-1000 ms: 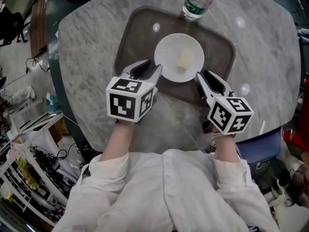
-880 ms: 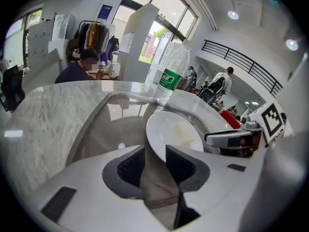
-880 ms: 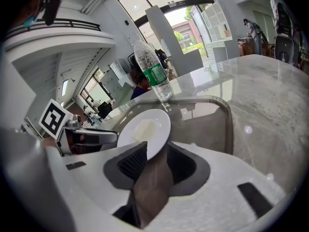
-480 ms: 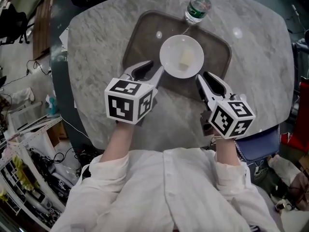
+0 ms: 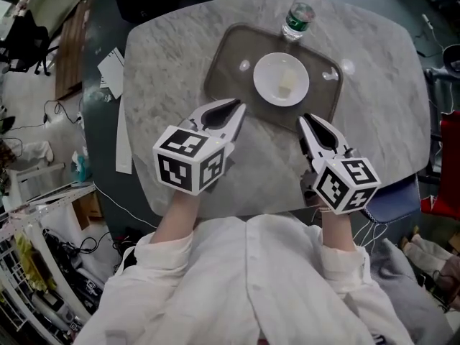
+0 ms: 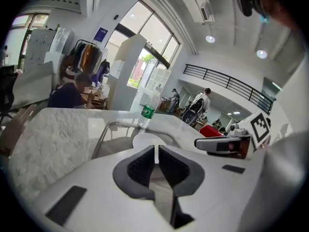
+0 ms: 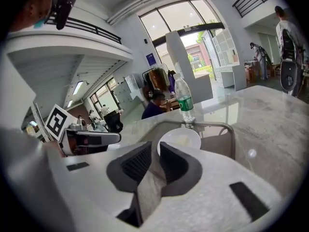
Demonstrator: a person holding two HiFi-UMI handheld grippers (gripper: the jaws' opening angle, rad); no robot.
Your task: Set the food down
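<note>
Two grippers, one in each of my hands, hang over the marble table (image 5: 165, 56) in the lower middle of the head view, with their marker cubes toward my white sleeves. My left gripper (image 5: 239, 107) points up the frame, its tips just beside the lower left edge of the brown tray (image 5: 224, 69). In the left gripper view its pads (image 6: 137, 170) stand together but for a hairline slit, and they hold nothing. My right gripper (image 5: 302, 119) sits near the tray's lower right edge. In the right gripper view its jaws have just been closing and now stand a narrow gap apart, with nothing between them.

The food (image 5: 287, 83), a small pale block, lies on the white plate (image 5: 269, 70). The plate rests flat in the middle of the tray, in the upper centre of the head view. Both grippers are apart from the plate, below it in the frame. A clear bottle (image 5: 299, 14) with a green label stands upright at the tray's top edge. Whether it stands on the tray or just past it I cannot tell. Each gripper view shows the plate just above the jaw tips, the bottle behind it, and my other gripper off to one side.
</note>
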